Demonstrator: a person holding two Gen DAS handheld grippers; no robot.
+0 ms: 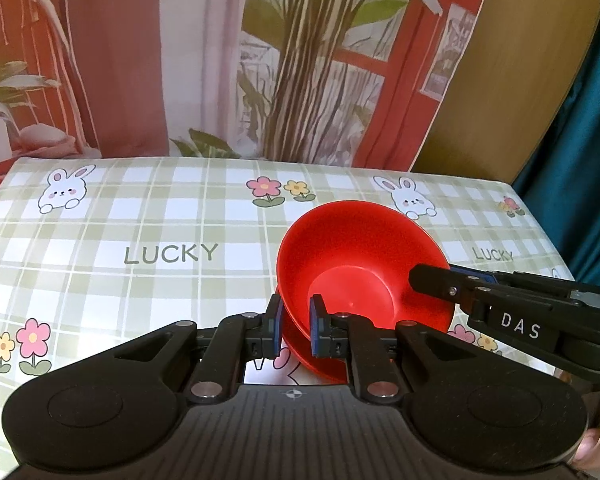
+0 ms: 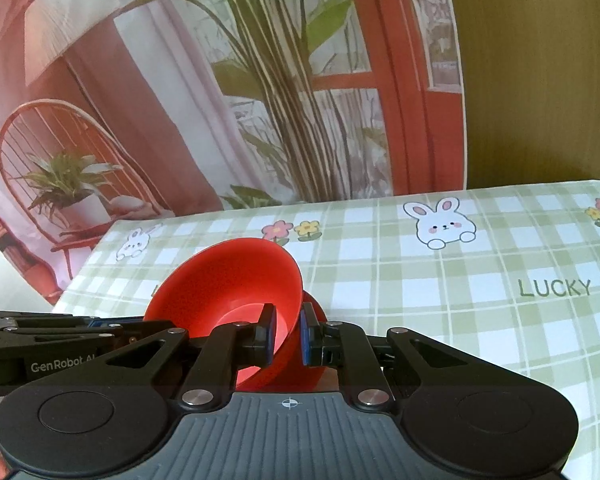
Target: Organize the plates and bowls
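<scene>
Both grippers hold one tilted red bowl [image 1: 352, 248] over the checked tablecloth. My left gripper [image 1: 296, 320] is shut on the bowl's near left rim, one blue pad inside the wall and one outside. From the right, my right gripper [image 1: 420, 276] reaches in and pinches the opposite rim. In the right wrist view the same bowl [image 2: 228, 280] sits between the pads of my right gripper [image 2: 287, 332], and the left gripper [image 2: 152, 324] comes in from the left. A second red dish [image 1: 320, 368] [image 2: 314, 312] shows just under the bowl; I cannot tell whether it is a plate or a bowl.
The table [image 1: 140, 280] [image 2: 460, 300] wears a green checked cloth with rabbits, flowers and the word LUCKY. Behind it hangs a printed backdrop [image 1: 300, 60] of plants and a red window. A teal curtain [image 1: 580, 140] hangs at the right. A person's finger [image 1: 596, 444] grips the left handle.
</scene>
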